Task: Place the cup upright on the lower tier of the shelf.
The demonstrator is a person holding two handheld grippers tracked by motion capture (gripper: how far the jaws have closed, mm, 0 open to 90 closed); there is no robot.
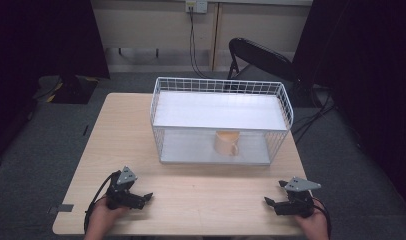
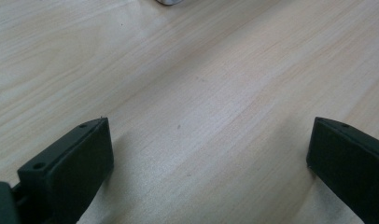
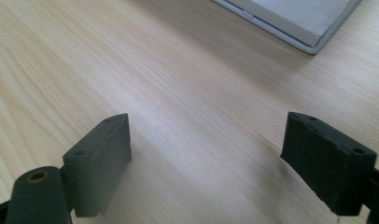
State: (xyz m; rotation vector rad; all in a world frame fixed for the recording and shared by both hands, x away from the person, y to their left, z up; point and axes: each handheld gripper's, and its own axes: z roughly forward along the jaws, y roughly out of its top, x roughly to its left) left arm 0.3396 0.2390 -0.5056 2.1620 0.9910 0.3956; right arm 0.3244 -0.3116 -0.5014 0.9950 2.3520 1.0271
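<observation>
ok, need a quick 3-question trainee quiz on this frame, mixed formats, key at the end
1. True or false: the cup sits on the top shelf of the wire rack.
2. Multiple choice: how do the jaws of the left gripper and the right gripper stand? A) both open, nothing between them B) both shut C) left shut on the cup, right open
3. Fill in: both grippers are over the near part of the wooden ____, in front of the rack.

Key: 1 false, the cup is on the lower level, under the white shelf. 2 A. 3 table.
</observation>
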